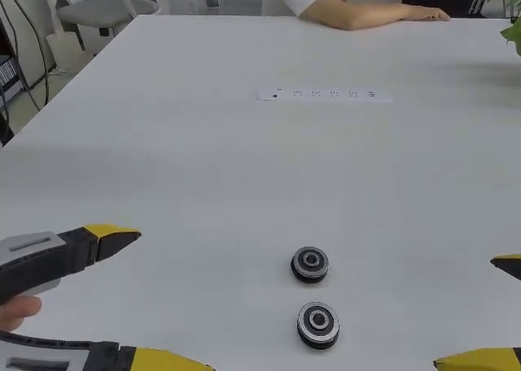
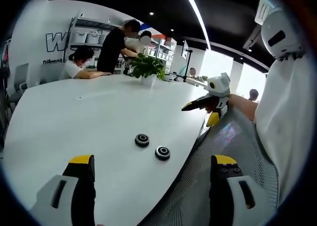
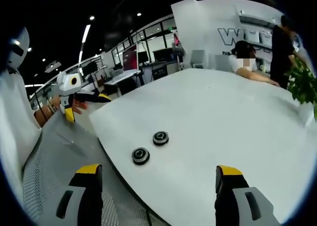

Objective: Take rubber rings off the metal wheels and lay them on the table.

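Two small metal wheels, each with a black rubber ring around its rim, lie flat on the white table (image 1: 244, 168) near its front edge. The farther wheel (image 1: 309, 264) (image 2: 142, 140) (image 3: 160, 138) lies just behind the nearer wheel (image 1: 317, 324) (image 2: 162, 152) (image 3: 140, 155). My left gripper (image 1: 142, 302) (image 2: 152, 162) is held open and empty well to the left of them. On the other side, my right gripper (image 1: 492, 310) (image 3: 158, 172) is also open and empty. Both have yellow-tipped jaws, spread wide, off the table's front edge. Neither gripper touches a wheel.
A row of sockets (image 1: 326, 94) is set into the table's middle. A seated person rests an arm (image 1: 391, 13) on the far edge. A potted plant (image 1: 513, 29) (image 2: 146, 67) stands at the far right, and a chair (image 1: 98, 9) at the far left corner.
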Demonstrator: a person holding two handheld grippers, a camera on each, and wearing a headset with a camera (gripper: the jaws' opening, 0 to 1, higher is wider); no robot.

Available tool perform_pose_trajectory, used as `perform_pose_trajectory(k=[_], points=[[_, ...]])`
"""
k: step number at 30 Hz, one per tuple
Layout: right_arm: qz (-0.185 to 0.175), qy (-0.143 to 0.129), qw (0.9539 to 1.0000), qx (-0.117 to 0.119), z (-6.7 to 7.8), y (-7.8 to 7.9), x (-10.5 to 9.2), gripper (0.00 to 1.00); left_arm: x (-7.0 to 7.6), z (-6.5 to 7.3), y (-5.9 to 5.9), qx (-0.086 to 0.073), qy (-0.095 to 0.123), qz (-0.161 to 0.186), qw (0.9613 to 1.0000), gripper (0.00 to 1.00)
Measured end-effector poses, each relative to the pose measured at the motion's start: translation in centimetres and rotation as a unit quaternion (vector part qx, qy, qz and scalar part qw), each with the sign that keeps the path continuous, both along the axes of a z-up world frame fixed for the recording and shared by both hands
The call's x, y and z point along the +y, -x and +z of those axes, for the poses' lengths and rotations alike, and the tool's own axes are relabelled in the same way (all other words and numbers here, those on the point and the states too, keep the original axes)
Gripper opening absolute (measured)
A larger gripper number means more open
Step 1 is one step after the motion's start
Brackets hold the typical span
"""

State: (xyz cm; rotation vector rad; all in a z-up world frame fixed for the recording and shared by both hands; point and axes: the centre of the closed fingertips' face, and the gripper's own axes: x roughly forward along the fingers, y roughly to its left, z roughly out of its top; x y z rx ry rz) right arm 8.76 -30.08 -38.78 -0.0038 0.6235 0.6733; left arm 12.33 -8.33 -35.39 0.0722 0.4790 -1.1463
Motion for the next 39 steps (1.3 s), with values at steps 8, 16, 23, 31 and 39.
perform_pose_trajectory(k=[8,16,23,31,39], points=[[0.001,0.006,0.9999,-0.016,1.0,-0.2,-0.3,0.93,-0.3,1.4,-0.5,-0.022,0.006,-0.012,0.9997,0.96],[0.009,0.002,0.9993,-0.036,2.2,-1.2,0.2,0.92,-1.1,2.2,-0.7,-0.041,-0.001,-0.030,0.9987,0.96],[0.028,-0.002,0.9976,-0.063,3.6,-2.6,1.2,0.91,-2.1,3.3,-0.9,-0.059,0.003,-0.044,0.9973,0.95],[0.042,-0.002,0.9958,-0.081,4.5,-3.6,1.4,0.89,-3.3,4.4,-1.2,-0.077,0.011,-0.061,0.9951,0.94],[0.063,0.003,0.9940,-0.090,4.8,-4.7,2.3,0.88,-5.5,4.8,-1.8,-0.088,0.035,-0.082,0.9921,0.93]])
